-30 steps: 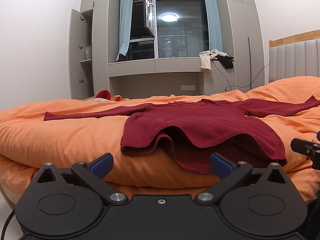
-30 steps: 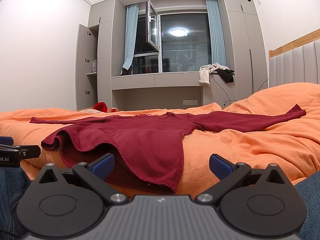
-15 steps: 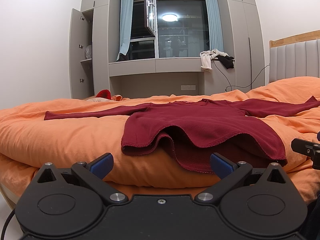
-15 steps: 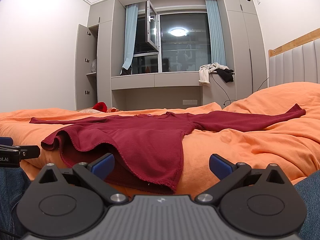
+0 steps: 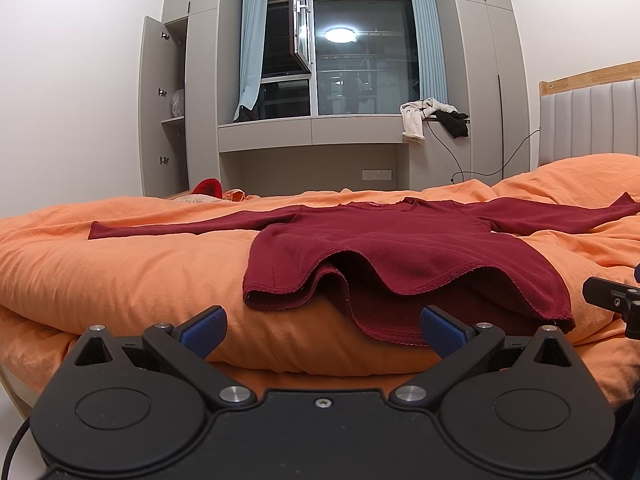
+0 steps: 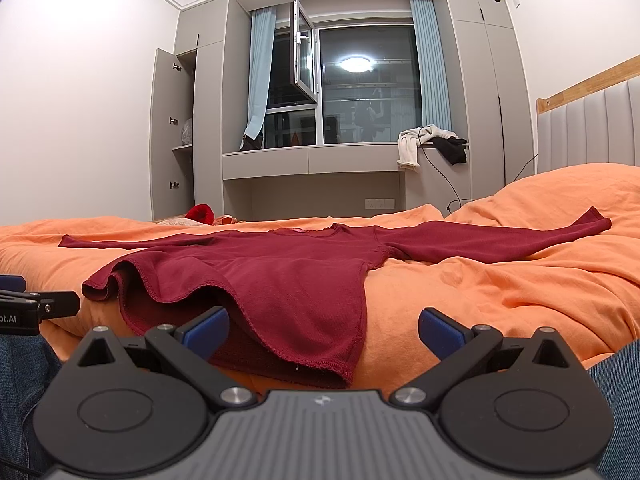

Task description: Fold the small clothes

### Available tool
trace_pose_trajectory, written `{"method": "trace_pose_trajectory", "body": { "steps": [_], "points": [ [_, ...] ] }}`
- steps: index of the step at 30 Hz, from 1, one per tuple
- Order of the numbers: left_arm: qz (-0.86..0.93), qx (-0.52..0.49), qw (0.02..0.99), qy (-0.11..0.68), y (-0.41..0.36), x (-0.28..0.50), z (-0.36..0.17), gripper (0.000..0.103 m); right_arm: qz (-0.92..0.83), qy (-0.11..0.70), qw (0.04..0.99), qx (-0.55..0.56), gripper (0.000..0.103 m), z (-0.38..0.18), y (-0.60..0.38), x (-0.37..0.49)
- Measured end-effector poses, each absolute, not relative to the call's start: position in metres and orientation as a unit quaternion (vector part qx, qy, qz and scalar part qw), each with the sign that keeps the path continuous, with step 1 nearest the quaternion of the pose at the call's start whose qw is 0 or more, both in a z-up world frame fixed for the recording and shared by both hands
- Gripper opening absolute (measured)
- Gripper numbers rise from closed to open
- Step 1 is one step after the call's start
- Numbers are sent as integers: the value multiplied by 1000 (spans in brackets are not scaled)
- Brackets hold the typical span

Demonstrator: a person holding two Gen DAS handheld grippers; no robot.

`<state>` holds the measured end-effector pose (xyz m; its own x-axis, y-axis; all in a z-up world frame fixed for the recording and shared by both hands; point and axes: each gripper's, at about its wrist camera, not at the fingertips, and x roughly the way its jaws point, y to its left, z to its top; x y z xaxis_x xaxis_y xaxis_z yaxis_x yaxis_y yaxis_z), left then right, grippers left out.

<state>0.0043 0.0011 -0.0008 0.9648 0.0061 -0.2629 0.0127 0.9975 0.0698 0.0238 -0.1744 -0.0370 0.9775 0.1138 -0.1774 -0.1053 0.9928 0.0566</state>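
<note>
Your dark red long-sleeved top [image 5: 400, 248] lies spread flat on the orange duvet [image 5: 120, 272] across the middle of both views, sleeves stretched out to either side, its rippled hem [image 6: 256, 320] nearest you. Your left gripper [image 5: 322, 326] and right gripper [image 6: 323, 326] both hover short of the bed edge with fingers wide apart, gripping nothing. Watch that hem: it lies in waves with the lower layer showing, so you could pinch only the top layer and drag the shirt skewed. The soft duvet may also bunch into your grip, and uneven lifts would twist the fold.
</note>
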Motion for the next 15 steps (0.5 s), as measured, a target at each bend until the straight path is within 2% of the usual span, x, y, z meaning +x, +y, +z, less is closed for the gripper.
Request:
{"method": "trace_pose_trajectory", "body": {
  "steps": [15],
  "points": [
    [0,35,990,134,4,6,-6,103,55,92,994,24,103,-37,-175,24]
  ]
}}
